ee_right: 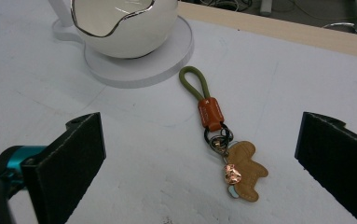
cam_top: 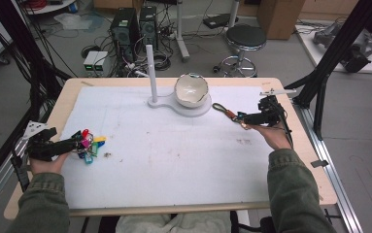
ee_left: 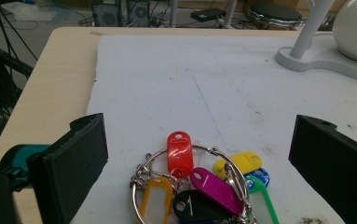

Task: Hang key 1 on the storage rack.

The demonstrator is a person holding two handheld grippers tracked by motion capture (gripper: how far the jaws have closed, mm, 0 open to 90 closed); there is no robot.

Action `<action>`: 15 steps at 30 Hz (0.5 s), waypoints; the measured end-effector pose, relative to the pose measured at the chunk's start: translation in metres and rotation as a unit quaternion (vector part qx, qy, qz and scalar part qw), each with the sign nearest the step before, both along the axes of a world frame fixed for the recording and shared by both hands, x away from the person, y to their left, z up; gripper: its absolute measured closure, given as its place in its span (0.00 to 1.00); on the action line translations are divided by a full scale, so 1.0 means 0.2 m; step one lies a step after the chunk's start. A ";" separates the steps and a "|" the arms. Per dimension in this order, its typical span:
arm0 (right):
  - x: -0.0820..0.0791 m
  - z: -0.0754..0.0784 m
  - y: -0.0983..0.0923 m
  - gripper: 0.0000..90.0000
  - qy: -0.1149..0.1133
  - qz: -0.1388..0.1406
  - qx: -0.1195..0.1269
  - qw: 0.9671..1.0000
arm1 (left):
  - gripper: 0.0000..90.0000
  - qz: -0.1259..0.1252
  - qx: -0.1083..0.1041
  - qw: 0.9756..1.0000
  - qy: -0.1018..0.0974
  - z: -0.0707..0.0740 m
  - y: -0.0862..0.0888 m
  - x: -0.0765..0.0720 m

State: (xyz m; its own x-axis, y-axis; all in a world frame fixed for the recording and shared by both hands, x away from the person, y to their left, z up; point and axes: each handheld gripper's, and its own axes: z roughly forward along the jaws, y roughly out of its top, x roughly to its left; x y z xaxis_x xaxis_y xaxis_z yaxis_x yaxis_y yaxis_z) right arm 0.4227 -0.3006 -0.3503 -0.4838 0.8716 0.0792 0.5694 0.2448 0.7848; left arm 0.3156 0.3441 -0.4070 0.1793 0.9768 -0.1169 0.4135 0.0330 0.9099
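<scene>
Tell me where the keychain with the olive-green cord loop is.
The olive-green cord keychain with its tan leather figure lies flat on the white mat's right side, just right of the white egg-shaped bowl, between the open right gripper's fingers.

A bunch of coloured key tags (ee_left: 199, 184) on a metal ring is laid flat at the left. A keychain (ee_right: 225, 144) with green loop, orange band and brown figure is laid flat at the right.
</scene>
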 end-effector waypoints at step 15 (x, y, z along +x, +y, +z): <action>0.21 0.05 0.05 0.01 0.041 0.015 -0.049 0.998 | 0.05 0.002 -0.016 1.000 0.001 0.00 0.00 0.00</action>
